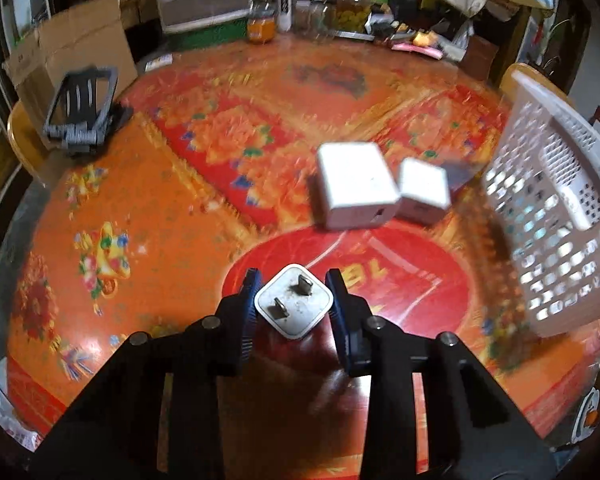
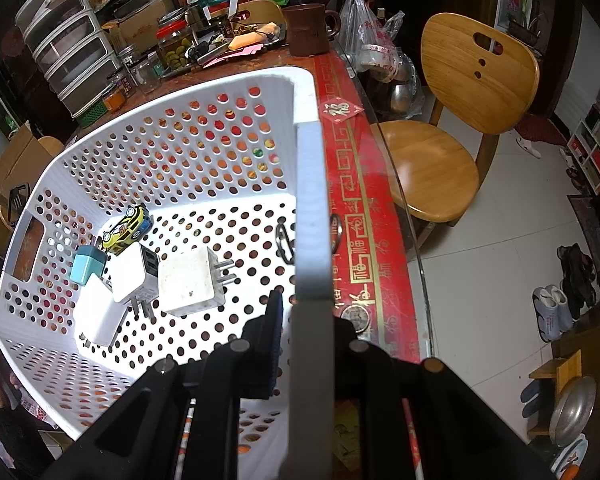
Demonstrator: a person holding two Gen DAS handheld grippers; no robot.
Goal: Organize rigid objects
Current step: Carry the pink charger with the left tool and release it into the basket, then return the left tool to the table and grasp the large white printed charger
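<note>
Fingers of the left gripper [image 1: 294,306] are clamped on a small white plug [image 1: 295,306], prongs facing the camera, held above the orange patterned tablecloth [image 1: 148,208]. Beyond it, two white chargers [image 1: 356,184] are seen side by side on the cloth, with the white basket [image 1: 560,216] at the right. The basket's rim [image 2: 312,264] is pinched by the right gripper [image 2: 308,320]. Inside the basket, several chargers [image 2: 190,282] and a yellow toy car [image 2: 126,226] are seen. Further off, a wooden chair [image 2: 440,168] is visible.
</note>
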